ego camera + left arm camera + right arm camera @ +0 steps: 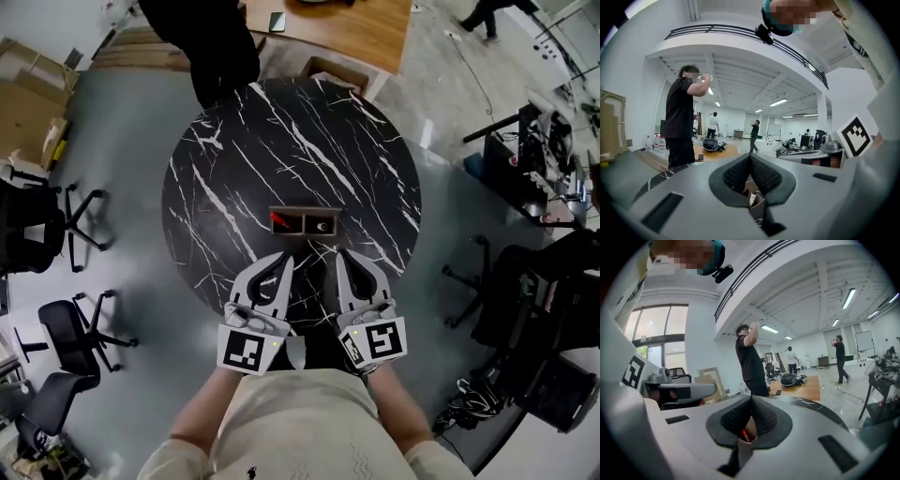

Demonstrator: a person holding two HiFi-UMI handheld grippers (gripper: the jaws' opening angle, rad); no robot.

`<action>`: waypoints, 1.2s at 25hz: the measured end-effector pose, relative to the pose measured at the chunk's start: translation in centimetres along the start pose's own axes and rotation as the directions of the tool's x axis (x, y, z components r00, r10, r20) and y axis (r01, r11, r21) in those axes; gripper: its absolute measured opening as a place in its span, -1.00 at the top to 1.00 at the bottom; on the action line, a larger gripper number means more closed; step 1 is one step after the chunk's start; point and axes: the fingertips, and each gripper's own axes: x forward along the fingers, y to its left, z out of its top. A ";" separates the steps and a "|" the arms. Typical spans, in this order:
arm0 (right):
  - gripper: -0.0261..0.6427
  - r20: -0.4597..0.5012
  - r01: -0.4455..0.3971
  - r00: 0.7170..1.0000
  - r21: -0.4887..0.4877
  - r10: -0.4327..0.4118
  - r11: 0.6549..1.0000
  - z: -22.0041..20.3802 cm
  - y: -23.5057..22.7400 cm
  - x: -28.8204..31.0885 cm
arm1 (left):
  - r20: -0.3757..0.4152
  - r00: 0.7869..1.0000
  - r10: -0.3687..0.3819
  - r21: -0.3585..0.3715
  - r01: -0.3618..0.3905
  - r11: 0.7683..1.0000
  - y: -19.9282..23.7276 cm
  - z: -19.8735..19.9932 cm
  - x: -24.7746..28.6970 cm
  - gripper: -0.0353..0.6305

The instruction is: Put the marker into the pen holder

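Marker (278, 221) sits inside pen holder (306, 211); left tongs (283, 257) and right tongs (338, 254) closed.

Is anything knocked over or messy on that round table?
Nothing stands out. The pen holder sits flat on the table. The red marker leans slanted inside its left compartment. Nothing is spilled or tipped.

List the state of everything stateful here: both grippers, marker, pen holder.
left gripper: shut, nothing between the jaws.
right gripper: shut, nothing between the jaws.
pen holder: upright on the table, apart from both grippers.
red marker: inside the holder's left compartment.
white item: in the holder's right compartment; too small to identify.
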 end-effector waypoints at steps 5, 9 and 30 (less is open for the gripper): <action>0.87 0.012 -0.019 1.000 -0.021 0.020 1.000 2.3 1.6 -2.9 | 0.041 0.999 -0.006 0.013 0.005 1.000 -1.3 2.2 -1.2 0.87; 0.88 0.029 -0.020 0.999 -0.054 0.022 0.998 3.3 2.3 -4.0 | 0.067 0.998 -0.001 0.022 -0.001 1.000 -1.9 3.3 -2.2 0.87; 0.88 0.049 -0.038 0.998 -0.086 0.042 0.996 4.0 4.0 -3.9 | 0.088 0.995 0.056 0.024 -0.058 0.998 -1.3 3.6 -4.5 0.87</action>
